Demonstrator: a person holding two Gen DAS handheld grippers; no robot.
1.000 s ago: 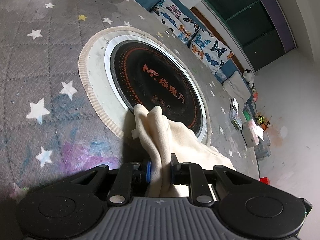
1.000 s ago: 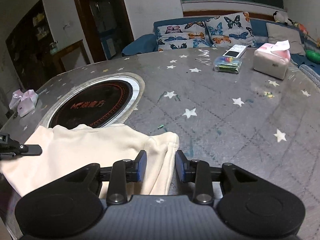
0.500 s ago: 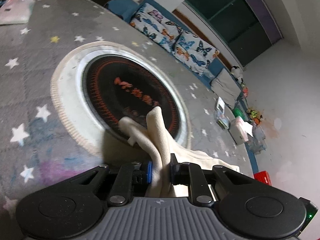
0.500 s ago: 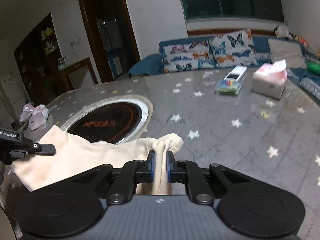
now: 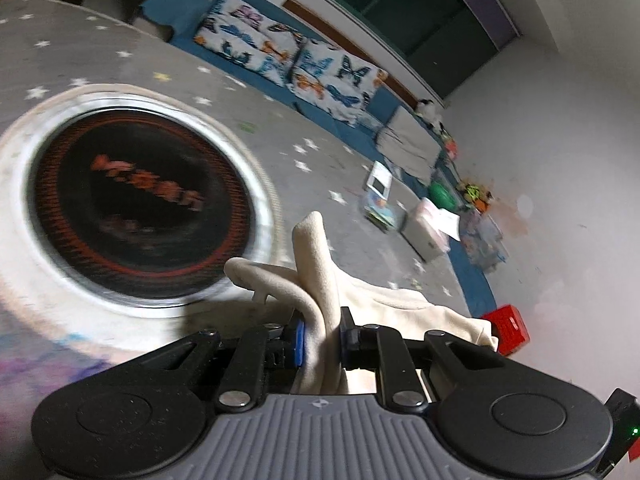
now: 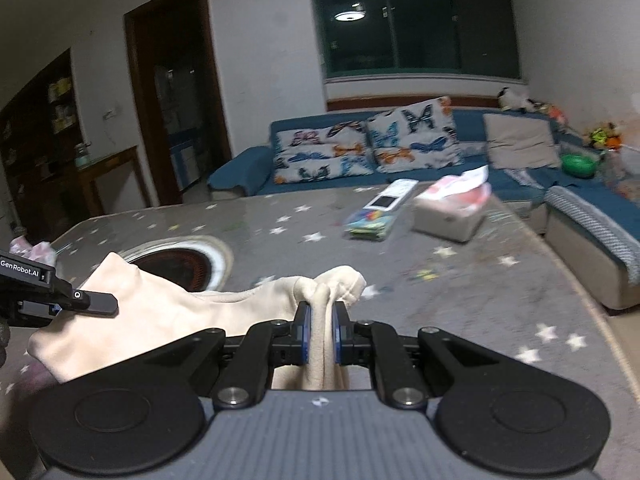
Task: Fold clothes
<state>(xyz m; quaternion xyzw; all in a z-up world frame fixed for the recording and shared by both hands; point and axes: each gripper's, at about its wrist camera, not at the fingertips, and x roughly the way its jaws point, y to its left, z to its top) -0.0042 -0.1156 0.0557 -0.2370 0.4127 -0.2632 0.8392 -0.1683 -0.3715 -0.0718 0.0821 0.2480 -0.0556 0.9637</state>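
Between our left gripper's (image 5: 322, 338) pads we pinch a bunched corner of the cream garment (image 5: 316, 272), its folds poking up past the fingertips. Our right gripper (image 6: 320, 334) clamps another gathered corner of the same cloth, jaws nearly closed on the fabric. From the right wrist view we see the garment stretched between the two grips, sagging toward the left gripper, which enters at the picture's left edge, the cloth raised over the near part of the grey star-print table (image 6: 460, 292). Just beyond it we see the round black cooktop (image 5: 136, 204) set into the table, blurred. Farther across the table lie a flat colourful box (image 6: 370, 224) with a white device on it and, beside that, a tissue box (image 6: 450, 212). Past the table's far edge stands a blue sofa (image 6: 240, 172) with butterfly cushions (image 6: 366, 146)
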